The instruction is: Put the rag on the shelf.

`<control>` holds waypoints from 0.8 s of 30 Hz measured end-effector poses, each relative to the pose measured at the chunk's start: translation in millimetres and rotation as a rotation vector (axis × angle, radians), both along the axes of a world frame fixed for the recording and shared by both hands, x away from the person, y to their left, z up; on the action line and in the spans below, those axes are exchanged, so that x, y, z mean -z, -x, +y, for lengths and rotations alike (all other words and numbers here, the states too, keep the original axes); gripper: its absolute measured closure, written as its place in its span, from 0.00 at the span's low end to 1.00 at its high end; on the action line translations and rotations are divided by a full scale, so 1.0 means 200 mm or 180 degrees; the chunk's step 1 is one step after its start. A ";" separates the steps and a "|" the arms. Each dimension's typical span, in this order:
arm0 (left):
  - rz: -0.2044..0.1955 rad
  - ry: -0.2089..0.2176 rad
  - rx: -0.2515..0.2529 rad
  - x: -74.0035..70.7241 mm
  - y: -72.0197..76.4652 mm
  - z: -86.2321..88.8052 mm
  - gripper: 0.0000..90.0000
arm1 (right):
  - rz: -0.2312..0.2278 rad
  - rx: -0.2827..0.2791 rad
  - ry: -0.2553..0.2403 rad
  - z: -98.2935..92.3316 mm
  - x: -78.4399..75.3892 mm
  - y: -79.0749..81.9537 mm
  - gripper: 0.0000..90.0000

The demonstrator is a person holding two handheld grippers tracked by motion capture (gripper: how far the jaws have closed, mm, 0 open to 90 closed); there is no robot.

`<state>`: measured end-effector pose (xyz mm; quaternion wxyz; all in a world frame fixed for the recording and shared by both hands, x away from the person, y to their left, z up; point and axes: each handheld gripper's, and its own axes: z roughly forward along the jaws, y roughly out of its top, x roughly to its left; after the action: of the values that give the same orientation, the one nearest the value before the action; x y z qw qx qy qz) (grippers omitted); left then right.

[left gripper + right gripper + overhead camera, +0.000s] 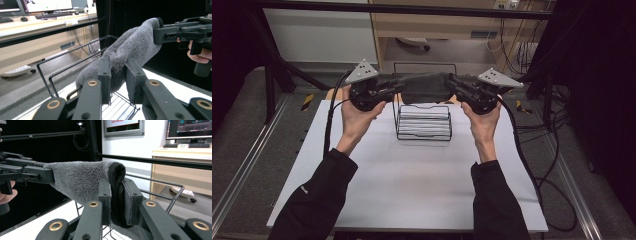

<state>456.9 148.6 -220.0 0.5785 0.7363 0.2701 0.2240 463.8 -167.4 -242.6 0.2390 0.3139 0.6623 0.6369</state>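
A grey terry cloth [424,87] hangs stretched between my two grippers, just above a black wire rack [424,122] on the white table [412,190]. My left gripper [404,88] pinches the cloth's left end and my right gripper [453,83] its right end, both lying level and pointing at each other. In the left gripper view the cloth [135,42] runs from my left gripper [117,72] to the far right gripper [161,32], over the rack [62,67]. In the right gripper view a folded edge of cloth [80,177] fills my right gripper [116,190].
The rack stands at the table's far middle with white ribbed pieces [424,125] lying inside it. Cables [532,170] trail off the table's right side. A black frame bar [412,9] crosses the back, with wooden furniture [437,25] behind it.
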 end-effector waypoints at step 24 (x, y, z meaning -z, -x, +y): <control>0.0578 -0.0093 0.0283 0.02 -0.02 -0.05 0.95 | -0.0003 -0.0105 0.0254 -0.02 0.05 0.06 0.76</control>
<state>460.8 138.4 -223.8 0.5502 0.7732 0.2852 0.1343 450.9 -171.6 -251.9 0.2411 0.2928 0.6922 0.6140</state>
